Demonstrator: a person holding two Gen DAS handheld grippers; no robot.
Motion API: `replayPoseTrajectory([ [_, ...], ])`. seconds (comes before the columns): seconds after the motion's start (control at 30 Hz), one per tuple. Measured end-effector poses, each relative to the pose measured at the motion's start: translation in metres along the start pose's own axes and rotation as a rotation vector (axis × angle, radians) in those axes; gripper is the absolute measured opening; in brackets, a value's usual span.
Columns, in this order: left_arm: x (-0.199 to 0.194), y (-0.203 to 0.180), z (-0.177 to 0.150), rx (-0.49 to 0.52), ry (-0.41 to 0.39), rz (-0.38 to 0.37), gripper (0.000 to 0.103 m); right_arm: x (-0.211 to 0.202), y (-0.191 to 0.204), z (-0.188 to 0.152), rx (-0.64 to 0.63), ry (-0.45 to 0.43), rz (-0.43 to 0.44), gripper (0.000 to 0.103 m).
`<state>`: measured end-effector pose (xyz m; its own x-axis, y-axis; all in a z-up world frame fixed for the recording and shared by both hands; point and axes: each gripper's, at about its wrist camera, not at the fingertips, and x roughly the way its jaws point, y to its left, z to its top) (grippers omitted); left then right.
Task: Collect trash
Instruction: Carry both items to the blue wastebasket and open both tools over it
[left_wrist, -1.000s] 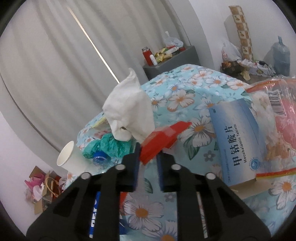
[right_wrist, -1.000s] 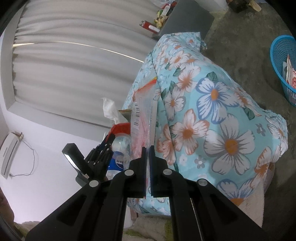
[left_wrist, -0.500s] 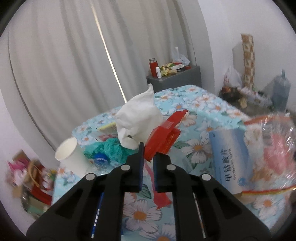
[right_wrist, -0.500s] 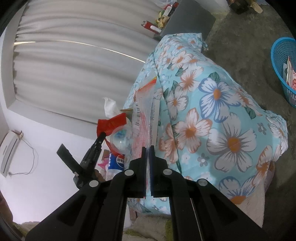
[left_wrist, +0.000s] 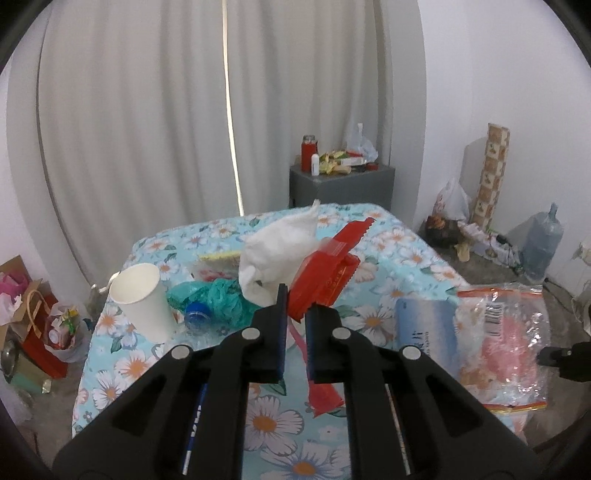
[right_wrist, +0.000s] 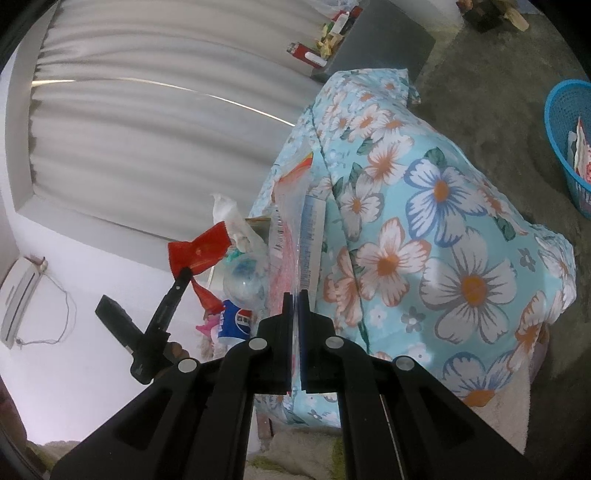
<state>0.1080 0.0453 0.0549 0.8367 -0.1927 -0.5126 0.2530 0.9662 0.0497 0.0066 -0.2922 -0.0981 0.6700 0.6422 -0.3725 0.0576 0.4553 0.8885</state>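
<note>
- Left hand-held gripper (left_wrist: 294, 314): jaws nearly together, pinching the lower corner of a red wrapper (left_wrist: 325, 273). The wrapper is off the bench (left_wrist: 406, 243), in the air over the litter.
- Red wrapper's long axis runs from the pinch point up and to the right, away from the camera; its serrated end is the far, upper one. It is creased partway along.
- In the right wrist view the same wrapper (right_wrist: 201, 249) sits at the tip of the left hand-held gripper (right_wrist: 183, 274), fanned out above the bench edge.
- Right hand-held gripper (right_wrist: 294, 295): jaws pressed together on the edge of a clear plastic bag (right_wrist: 286, 236). The bag stands edge-on to this camera, long axis running away from the jaws across the bench.
- From the left wrist view the clear plastic bag (left_wrist: 506, 332) shows orange-edged film, a barcode and pink contents; it hangs at the near right side of the bench.
- On the floral cloth: white paper cup (left_wrist: 142, 301) upright, crumpled white tissue (left_wrist: 277, 251), green plastic scrap (left_wrist: 218, 299), blue-capped bottle (left_wrist: 197, 319), blue medicine box (left_wrist: 424, 328) just beside the bag.
- Blue basket (right_wrist: 569, 144) on the floor, well apart from the bench, papers inside.
</note>
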Motion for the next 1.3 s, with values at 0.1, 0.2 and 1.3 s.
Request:
replayPoseTrajectory([
  [0.1, -0.011, -0.003, 0.003, 0.002, -0.027, -0.015, 0.007, -0.002, 0.003, 0.000, -0.008, -0.007, 0.006, 0.003],
  [0.2, -0.019, -0.006, 0.007, 0.005, -0.052, -0.032, 0.007, -0.004, 0.005, 0.000, -0.013, -0.013, 0.007, 0.003],
  [1.3, -0.035, -0.038, 0.021, 0.065, -0.104, -0.118, 0.007, -0.041, 0.002, 0.004, -0.022, -0.108, 0.114, 0.003],
])
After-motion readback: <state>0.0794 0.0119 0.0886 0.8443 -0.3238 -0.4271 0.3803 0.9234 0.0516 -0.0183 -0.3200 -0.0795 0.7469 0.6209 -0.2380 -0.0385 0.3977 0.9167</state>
